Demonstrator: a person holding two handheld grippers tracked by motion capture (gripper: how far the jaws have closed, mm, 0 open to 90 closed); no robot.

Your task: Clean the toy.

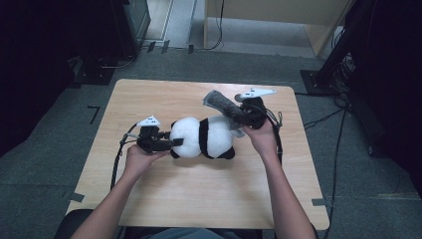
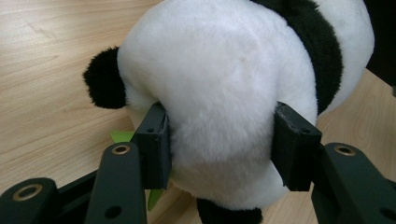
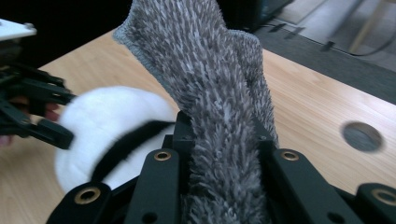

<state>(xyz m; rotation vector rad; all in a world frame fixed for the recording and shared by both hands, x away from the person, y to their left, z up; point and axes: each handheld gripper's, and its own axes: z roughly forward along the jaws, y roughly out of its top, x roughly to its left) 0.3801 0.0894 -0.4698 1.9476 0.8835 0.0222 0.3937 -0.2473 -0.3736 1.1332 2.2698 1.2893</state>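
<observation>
Panda plush [image 1: 201,138] squeezed by level left gripper [image 1: 171,143], raised right gripper [image 1: 234,110] pinching grey cloth [image 1: 219,102]

A lab-style recording room, not a home.

A lone light-wood table [image 1: 164,199] with rounded corners stands on grey carpet tiles [image 1: 45,164], with bits of dark tape [image 1: 93,113] stuck to the floor off its left and right edges. Beyond its far edge, black equipment stands [image 1: 343,45] rise at both sides, with cables [image 1: 328,118] trailing over the floor off the far right corner. A pale wooden cabinet [image 1: 278,20] sits against the back, and the edges of the room fall dark.
</observation>
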